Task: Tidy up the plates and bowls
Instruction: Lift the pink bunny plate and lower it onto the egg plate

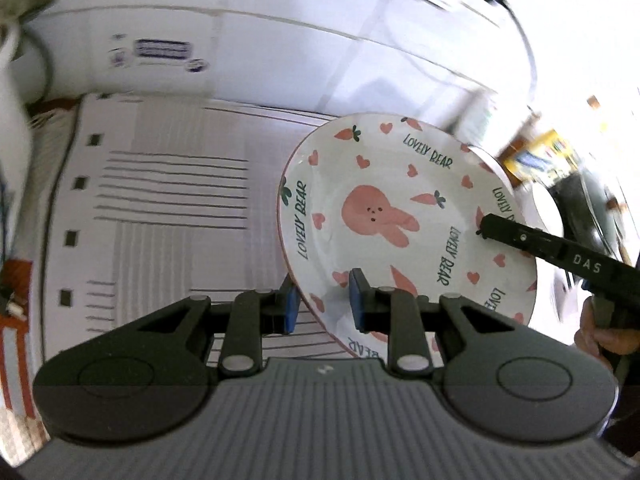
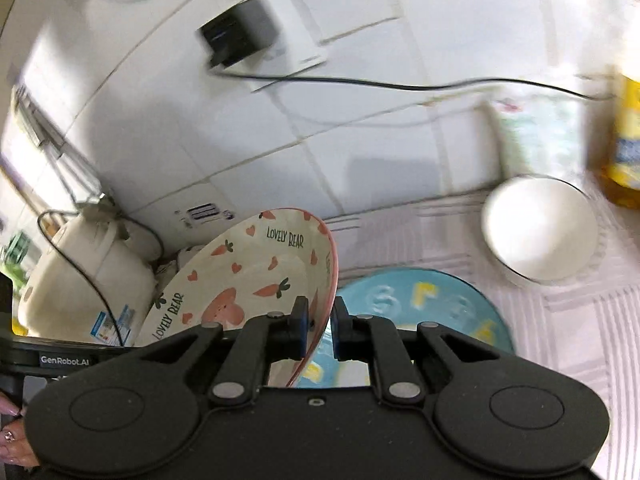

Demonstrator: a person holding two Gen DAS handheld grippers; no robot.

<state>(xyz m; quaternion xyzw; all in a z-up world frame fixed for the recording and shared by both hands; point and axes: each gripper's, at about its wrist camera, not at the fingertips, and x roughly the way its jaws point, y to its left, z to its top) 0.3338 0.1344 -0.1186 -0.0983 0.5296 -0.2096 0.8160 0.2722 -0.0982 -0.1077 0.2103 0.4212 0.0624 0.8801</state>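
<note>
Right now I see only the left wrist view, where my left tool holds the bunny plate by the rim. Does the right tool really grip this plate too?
Observer: Yes. The right tool is shut on the rim of the bunny plate, with one pad on each face.
Operator: What is under it?
Observer: A blue plate with raised letters lies flat on the mat, beneath the right tool.
Operator: Is any bowl near?
Observer: One white bowl stands on the mat, beyond the blue plate and to its right.
</note>
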